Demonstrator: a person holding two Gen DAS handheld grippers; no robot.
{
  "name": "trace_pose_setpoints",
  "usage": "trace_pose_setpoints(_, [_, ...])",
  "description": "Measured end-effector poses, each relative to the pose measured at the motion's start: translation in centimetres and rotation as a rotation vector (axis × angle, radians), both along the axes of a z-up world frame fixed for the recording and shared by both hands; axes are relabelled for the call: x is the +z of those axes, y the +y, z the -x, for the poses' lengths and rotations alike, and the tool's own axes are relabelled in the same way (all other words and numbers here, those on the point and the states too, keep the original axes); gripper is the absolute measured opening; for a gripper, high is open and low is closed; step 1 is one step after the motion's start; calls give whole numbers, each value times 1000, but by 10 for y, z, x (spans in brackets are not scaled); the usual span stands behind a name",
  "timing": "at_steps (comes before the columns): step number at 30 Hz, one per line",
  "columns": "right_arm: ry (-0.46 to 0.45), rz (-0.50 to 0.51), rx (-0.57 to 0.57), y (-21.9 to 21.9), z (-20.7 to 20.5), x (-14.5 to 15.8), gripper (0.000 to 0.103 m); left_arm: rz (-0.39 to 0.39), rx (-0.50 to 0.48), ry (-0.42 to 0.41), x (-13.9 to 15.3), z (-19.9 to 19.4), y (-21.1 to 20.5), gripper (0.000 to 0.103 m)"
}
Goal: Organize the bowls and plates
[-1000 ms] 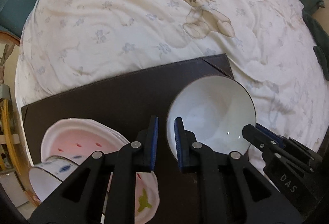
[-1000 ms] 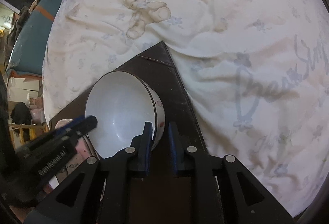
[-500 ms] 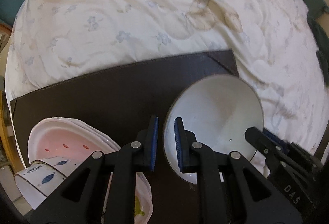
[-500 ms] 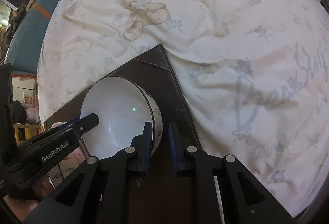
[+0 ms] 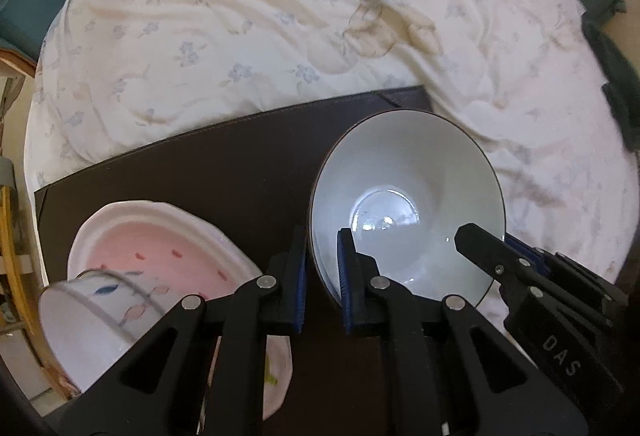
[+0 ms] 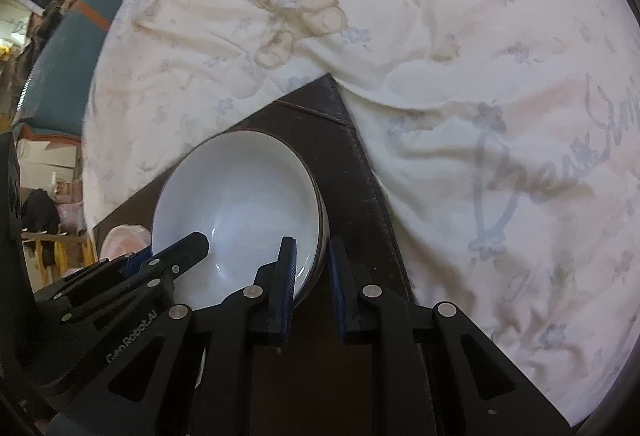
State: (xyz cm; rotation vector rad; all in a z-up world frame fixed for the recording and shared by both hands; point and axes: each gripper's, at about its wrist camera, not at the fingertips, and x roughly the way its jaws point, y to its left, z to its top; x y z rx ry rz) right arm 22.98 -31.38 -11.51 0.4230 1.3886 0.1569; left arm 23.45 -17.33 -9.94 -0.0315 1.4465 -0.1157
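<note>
soft daylight, slight blur, fisheye-warped dark edges.

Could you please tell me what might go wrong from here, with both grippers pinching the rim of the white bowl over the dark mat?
1. The white bowl is held only by thin rim grips from the left gripper and right gripper, on opposite sides; uneven pulling could slip or twist it.
2. The dark mat lies on a soft quilt, so a set-down bowl may rock.
3. The fish-patterned bowl sits tilted on the pink plates close by; a swing could knock it.
</note>
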Motion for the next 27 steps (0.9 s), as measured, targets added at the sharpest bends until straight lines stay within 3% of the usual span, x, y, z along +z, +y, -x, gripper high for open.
trace_pose_setpoints(9, [-191,-47,21,11,27,67,18,-13,-19,-186,76,25,30,11])
trace_pose_setpoints(14, [-266,-111,64,33,42,93,18,-25,-21,-268,103,46,62,11])
trace_pose_setpoints(21, [-347,-154,155,79,64,110,18,17,56,-364,116,87,130,11])
trace_pose_setpoints(27, [-382,-241,227,120,69,115,18,34,123,-371,108,105,173,11])
